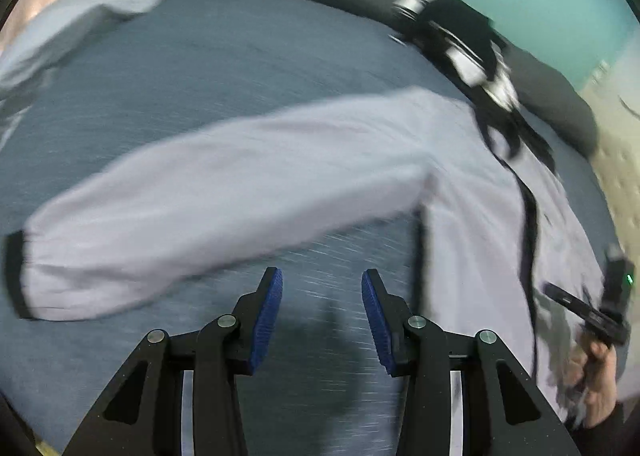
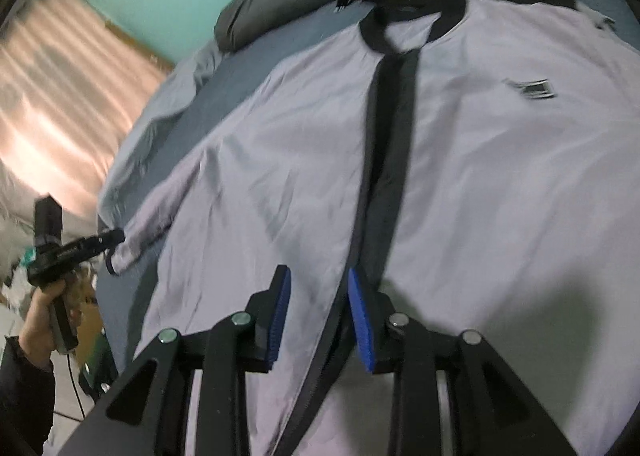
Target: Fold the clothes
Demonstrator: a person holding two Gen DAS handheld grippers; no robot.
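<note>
Grey jacket [image 2: 480,159] laid flat on bed [image 1: 160,67], collar away, sleeve [image 1: 200,195] stretched sideways; both claws [image 1: 322,320] [image 2: 320,316] parted, nothing gripped.

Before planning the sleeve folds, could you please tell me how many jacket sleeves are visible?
1: the sleeve lies stretched out over the blue bed sheet, cuff near the left gripper. The other sleeve may be out of frame.

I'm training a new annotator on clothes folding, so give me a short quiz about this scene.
1. True or false: the left claw is clamped shut.
2. What colour is the zipper strip down the jacket? A black, B red, C white.
3. Fill in: the jacket lies spread on a ____ sheet.

Key: 1 false; 2 A; 3 blue.
</note>
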